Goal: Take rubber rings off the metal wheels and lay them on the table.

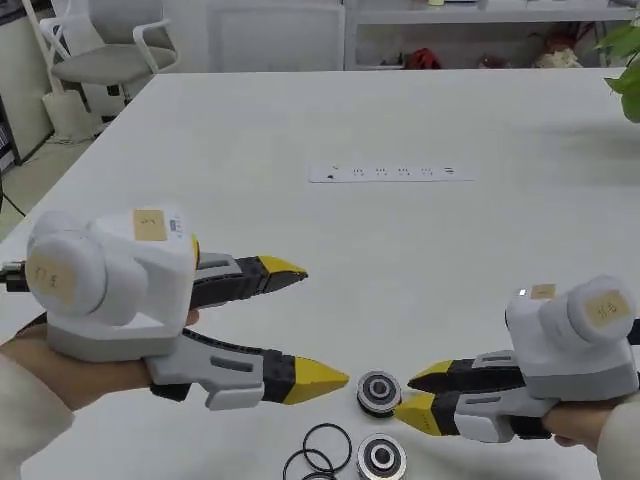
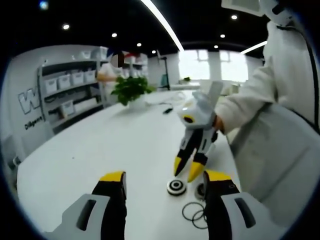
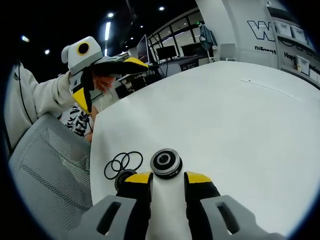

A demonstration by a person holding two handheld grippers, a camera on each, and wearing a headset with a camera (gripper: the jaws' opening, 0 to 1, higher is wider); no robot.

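the left gripper (image 1: 305, 322) is held above the white bench (image 1: 400, 250), its yellow-tipped jaws spread wide with nothing between them. the right gripper (image 1: 420, 392) is low on the other side, its jaws released to a narrow gap and empty, the tips just short of a wheel (image 1: 379, 392).

that wheel lies flat on the bench near the front edge, dark around a metal hub. in the right gripper view it sits just ahead of the right gripper (image 3: 168, 180), lined up with the gap between the tips. a second wheel (image 1: 381, 457) lies nearer the person, just beside the first; in the right gripper view the second wheel (image 3: 122, 177) is partly hidden behind one jaw.

a few thin black rubber rings (image 1: 325, 447) lie flat on the bench beside the second wheel, overlapping each other. in the left gripper view they show by the right-hand jaw (image 2: 195, 212), and the right gripper (image 2: 192, 167) points down at the first wheel (image 2: 176, 187).

further back on the bench lies a white power strip (image 1: 390, 173). a plant (image 1: 625, 60) stands at the far right, and an office chair (image 1: 110, 50) is behind the far left corner.
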